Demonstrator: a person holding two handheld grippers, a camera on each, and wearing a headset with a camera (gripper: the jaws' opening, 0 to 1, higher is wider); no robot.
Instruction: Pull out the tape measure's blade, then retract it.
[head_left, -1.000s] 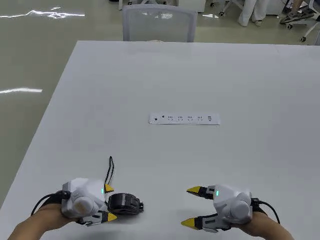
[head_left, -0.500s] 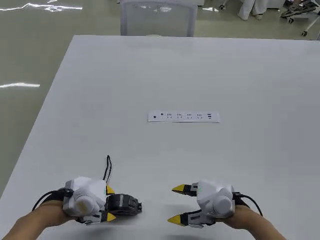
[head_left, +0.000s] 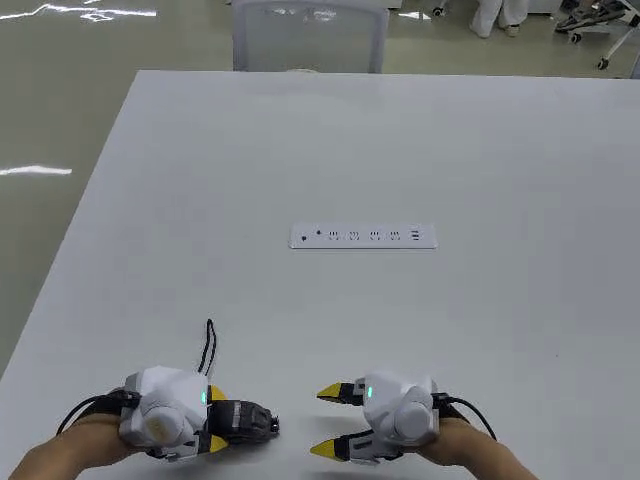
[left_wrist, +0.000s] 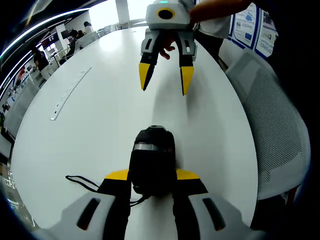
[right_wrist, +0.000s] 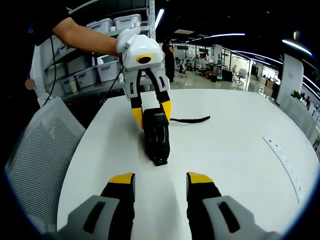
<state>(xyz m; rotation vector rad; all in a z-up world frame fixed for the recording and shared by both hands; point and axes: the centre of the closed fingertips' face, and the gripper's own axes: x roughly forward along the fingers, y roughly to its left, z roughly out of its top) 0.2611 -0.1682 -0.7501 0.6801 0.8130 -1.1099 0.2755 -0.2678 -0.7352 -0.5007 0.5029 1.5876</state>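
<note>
While the left gripper stays clamped on the tape measure, which sits between its jaws on the table, the right gripper has drawn closer, jaws apart. The tape measure now lies just ahead of those open jaws, untouched by them. The blade looks fully retracted, so the pull-out is probably next.

Power strip on white table, chair beyond
</note>
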